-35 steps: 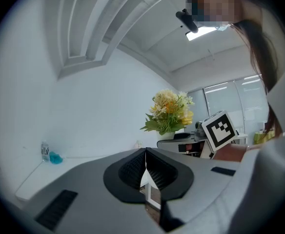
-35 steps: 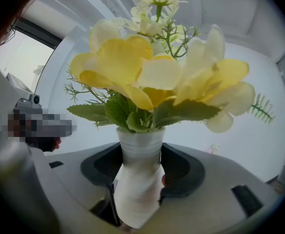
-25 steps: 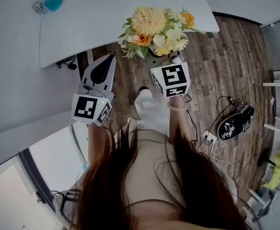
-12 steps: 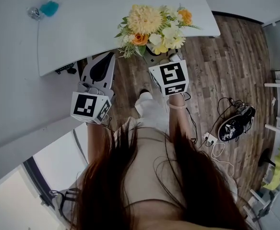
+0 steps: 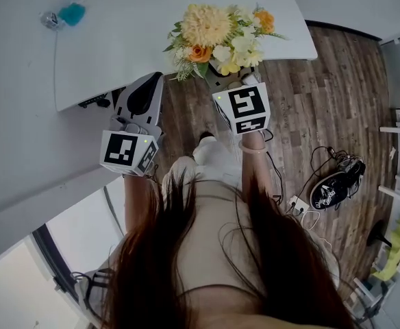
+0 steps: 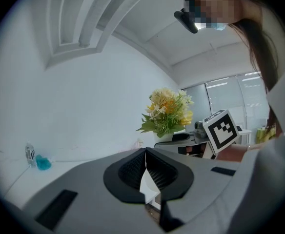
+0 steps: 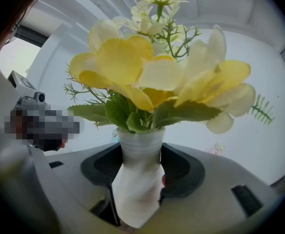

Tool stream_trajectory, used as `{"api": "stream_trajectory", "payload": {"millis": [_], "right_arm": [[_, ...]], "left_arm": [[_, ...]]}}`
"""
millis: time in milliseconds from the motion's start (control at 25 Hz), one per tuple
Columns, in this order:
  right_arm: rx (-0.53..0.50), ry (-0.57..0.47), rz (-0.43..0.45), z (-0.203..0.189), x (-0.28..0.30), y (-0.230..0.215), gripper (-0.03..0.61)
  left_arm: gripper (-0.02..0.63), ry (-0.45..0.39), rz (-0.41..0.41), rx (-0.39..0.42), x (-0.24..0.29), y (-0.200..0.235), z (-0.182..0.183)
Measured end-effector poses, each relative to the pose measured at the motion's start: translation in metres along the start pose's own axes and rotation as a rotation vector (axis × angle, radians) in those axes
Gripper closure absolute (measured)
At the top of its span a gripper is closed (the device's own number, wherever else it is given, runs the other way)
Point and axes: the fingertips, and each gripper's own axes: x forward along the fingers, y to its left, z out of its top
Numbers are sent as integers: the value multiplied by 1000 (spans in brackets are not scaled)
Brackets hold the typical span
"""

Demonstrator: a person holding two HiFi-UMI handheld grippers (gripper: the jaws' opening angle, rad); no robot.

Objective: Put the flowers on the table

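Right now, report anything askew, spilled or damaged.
Nothing stands out. The right gripper is shut on the white vase, the flowers look intact, the table shows no spill. A black shoe lies among cables on the floor.

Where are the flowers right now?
Head view, top centre: the flowers stand in a white vase gripped by the right gripper, at the near edge of the white table.

A white table (image 5: pixel 118 40) with a rounded corner stands over a dark plank floor (image 5: pixel 337 94) — cables (image 5: pixel 306 208) lie tangled on the boards — while tall windows (image 6: pixel 240 101) glow beside a pale wall (image 6: pixel 84 106).
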Motion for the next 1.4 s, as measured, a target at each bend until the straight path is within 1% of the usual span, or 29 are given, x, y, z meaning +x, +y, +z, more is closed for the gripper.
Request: {"api": "stream_trajectory", "payload": {"millis": [200,480,720,1000,1400], "right_arm": [[3,-3,20,0,4,-1,322],[-4,-2,37,-1,6,4,322],[-20,6,37,-2,12,-1,322],[-19,12,27,-1,25,-13,322],[-2,33,34,-10,47,-25,322]], "left_arm": [[609,5,34,2,-1,4,1],[611,-9,58,2,-6,9,3],[611,-15,59,-7,2,15,2],[610,-33,40,-13,18,22,8],[611,-12,37,-18,39,36,7]]}}
